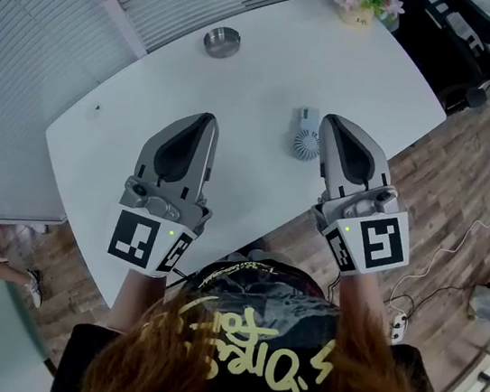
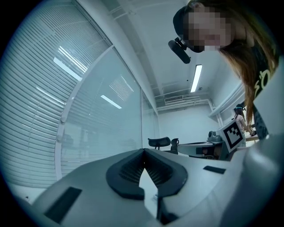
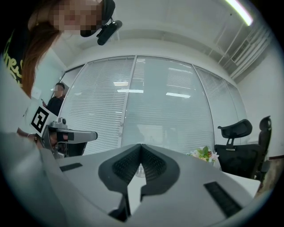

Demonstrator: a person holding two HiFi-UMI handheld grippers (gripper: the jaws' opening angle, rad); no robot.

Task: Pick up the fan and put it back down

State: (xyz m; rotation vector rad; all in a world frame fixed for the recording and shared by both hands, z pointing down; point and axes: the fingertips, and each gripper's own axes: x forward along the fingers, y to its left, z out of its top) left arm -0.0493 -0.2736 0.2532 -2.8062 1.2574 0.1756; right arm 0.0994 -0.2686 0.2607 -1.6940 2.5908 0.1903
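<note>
**Near field.** Your cap fills the bottom of the head view. Ahead of it your two hands carry the grippers side by side over the white table, each with its marker cube facing you: left cube, right cube.

**Left gripper**. In the left gripper view the ribbed pads meet at their tips, so the fingers are closed with nothing between them. Only the room shows beyond. The gripper sits over bare tabletop, well apart from the fan, and seems held simply out of the way.

**Right gripper**. Its own view shows the same: pads brought together at the tip and nothing caught in them. Of your two grippers it is the one close to the fan.

**Fan**. This small white hand fan lies flat on the table just beside the right gripper's tip, on its left side. Its round head points toward you and its handle away. It is in neither gripper. With both grippers closed and empty, this fits either a fan waiting to be lifted or one already set back down.

**Far field.** A metal bowl stands further up the table. A pot of flowers stands at the far edge. Both are well clear of the fan, so there is free space around it.
</note>
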